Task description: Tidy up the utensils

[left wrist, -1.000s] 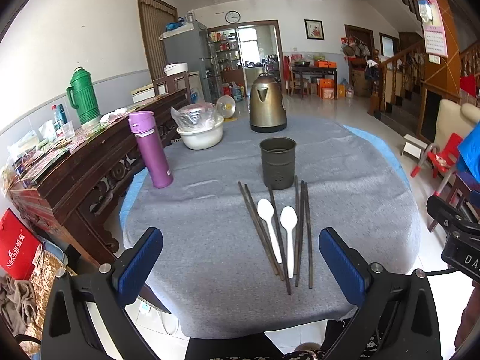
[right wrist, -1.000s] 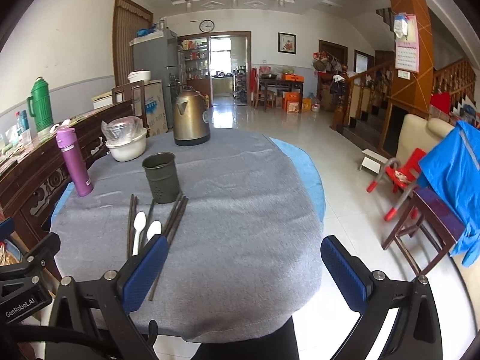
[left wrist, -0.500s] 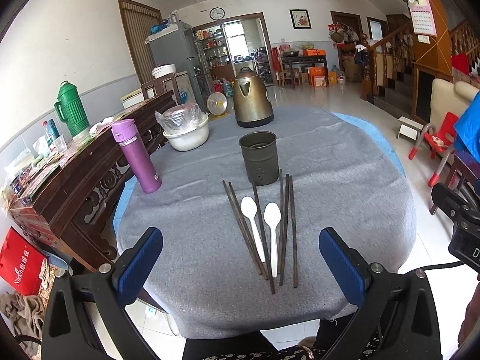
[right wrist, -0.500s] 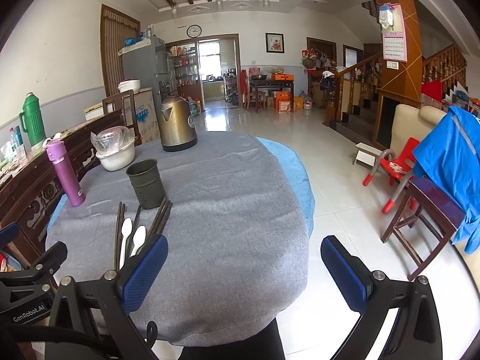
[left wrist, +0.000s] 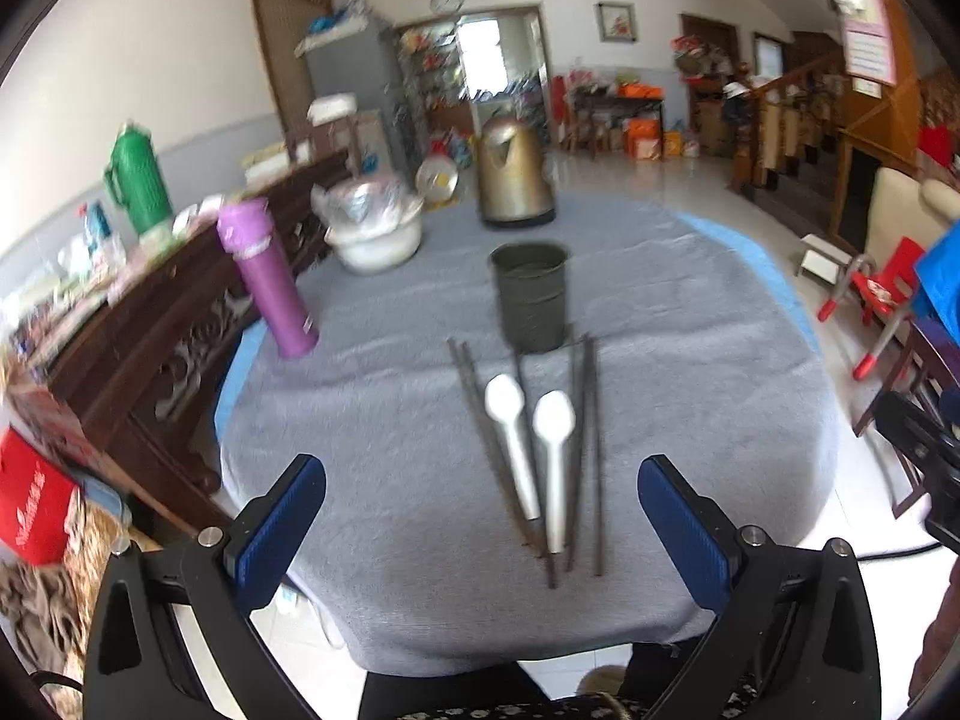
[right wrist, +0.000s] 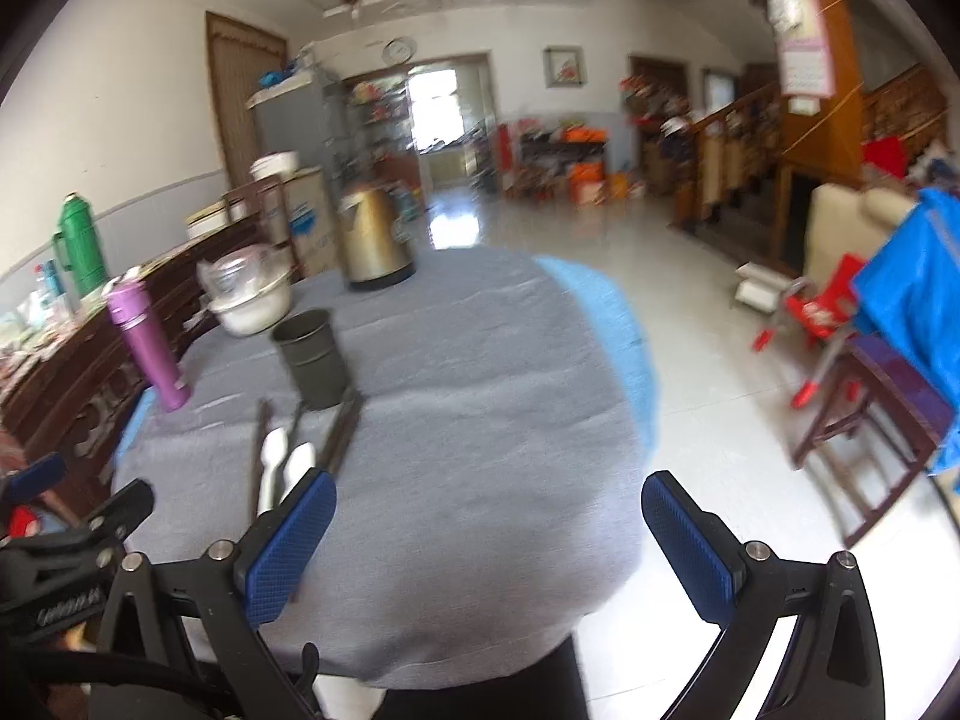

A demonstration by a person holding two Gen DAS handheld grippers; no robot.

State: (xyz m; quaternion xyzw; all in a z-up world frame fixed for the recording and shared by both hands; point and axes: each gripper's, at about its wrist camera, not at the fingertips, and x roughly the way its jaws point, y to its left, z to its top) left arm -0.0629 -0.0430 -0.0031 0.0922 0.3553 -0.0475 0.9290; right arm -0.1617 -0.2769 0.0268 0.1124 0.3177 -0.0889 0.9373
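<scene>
Flask: a tall purple metal flask (left wrist: pixel 268 279) is standing upright at my table's left edge.
Bowl: a white bowl covered in clear plastic (left wrist: pixel 375 229) is sitting behind it.
Kettle: a bronze electric kettle (left wrist: pixel 513 174) is standing at the far end.
Sideboard: a green thermos jug (left wrist: pixel 137 180) is standing on the dark carved wooden sideboard (left wrist: pixel 150 324).
Chair: I am seeing a small red plastic chair (right wrist: pixel 819 315) on the floor.

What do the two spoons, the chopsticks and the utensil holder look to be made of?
Spoons: probably plastic, a uniform matte white with no shine, though glazed ceramic cannot be excluded. Chopsticks: dark brown and dull, likely wood or bamboo; blur hides any grain. Utensil holder: olive-grey with a thin rim and faint sheen, metal or plastic; I cannot tell which.
</scene>
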